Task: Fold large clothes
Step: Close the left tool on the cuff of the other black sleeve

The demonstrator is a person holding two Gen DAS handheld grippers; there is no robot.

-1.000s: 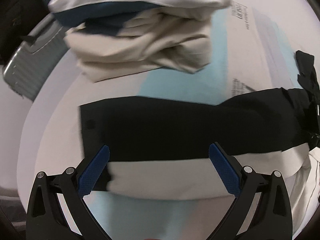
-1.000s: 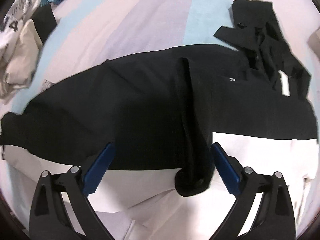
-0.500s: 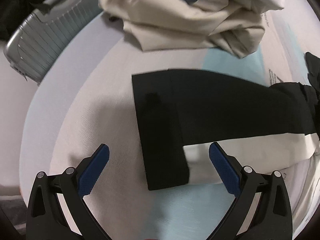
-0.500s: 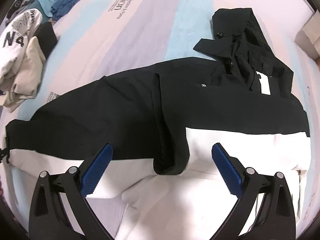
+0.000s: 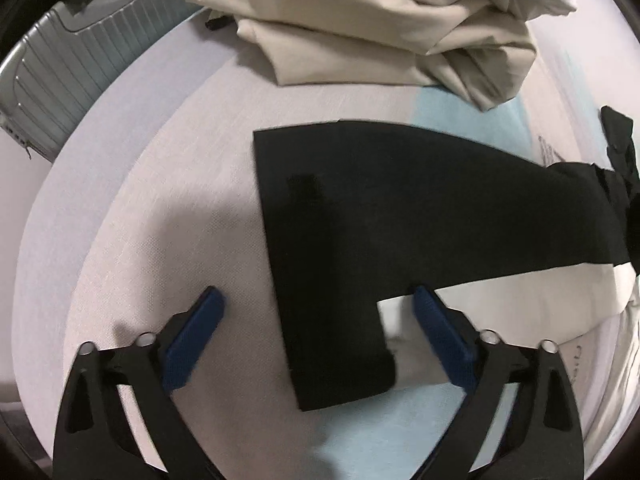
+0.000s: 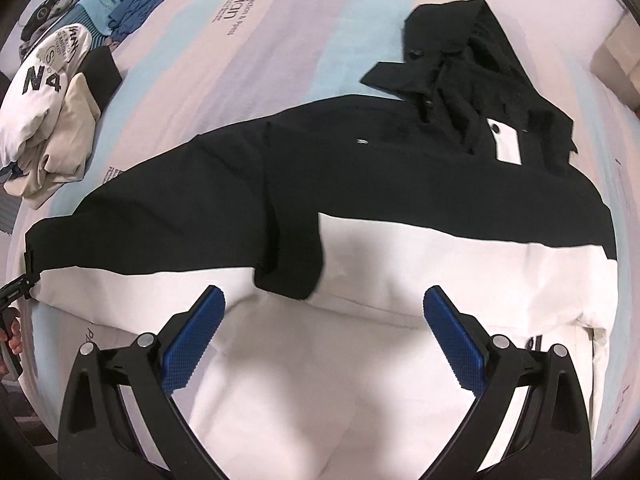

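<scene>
Left wrist view: your left gripper (image 5: 316, 306) hangs over the jacket's black cuff (image 5: 340, 360), jaws just narrowing, nothing pinched. Your right gripper (image 6: 324, 304) gapes wide above the jacket (image 6: 400, 184)

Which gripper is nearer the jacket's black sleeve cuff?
Left. The left gripper straddles the sleeve cuff, jaws open, just closing a little. The right gripper hangs open over the jacket body, away from it.

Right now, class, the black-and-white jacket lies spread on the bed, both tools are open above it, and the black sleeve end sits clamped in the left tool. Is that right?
Not quite. The left tool is open with its jaws closing in, and the black sleeve end lies loose between its pads, unclamped, as the left wrist view shows. The black-and-white jacket is spread on the bed below the open right tool.
</scene>
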